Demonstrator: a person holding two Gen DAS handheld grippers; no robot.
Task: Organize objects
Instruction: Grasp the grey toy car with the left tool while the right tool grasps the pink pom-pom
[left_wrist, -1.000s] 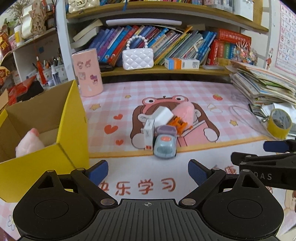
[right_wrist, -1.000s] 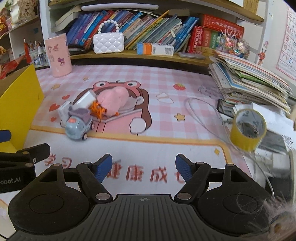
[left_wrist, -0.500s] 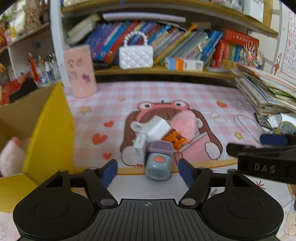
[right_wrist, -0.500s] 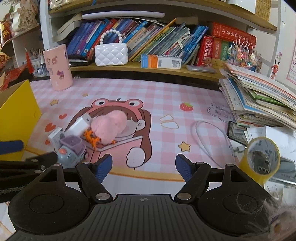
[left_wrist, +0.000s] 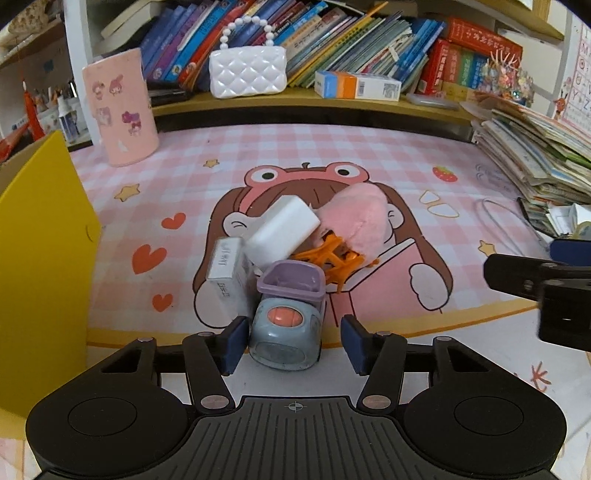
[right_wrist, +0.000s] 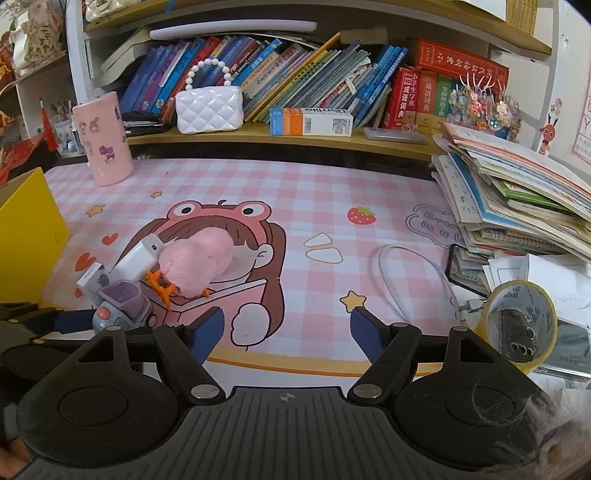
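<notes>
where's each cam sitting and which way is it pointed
Left wrist: on the left gripper, low, facing the bookshelf; open jaws flank the toy truck; right gripper intrudes at right.
Right wrist: on the right gripper, open, facing the bookshelf; tape roll at right.
Shared: toy truck, pink plush, yellow box.

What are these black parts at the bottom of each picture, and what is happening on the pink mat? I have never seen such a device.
Each picture comes from a camera mounted on a hand-held claw; a person holds one in each hand. The black parts with blue pads are the claw's two fingers.

The left wrist view shows the left claw, open, with its pads on either side of a small grey toy car but not yet closed on it. Behind the car lie a white block, a small white box, an orange toy and a pink plush. A yellow box stands at the left.

The right wrist view shows the right claw, open and holding nothing.
</notes>
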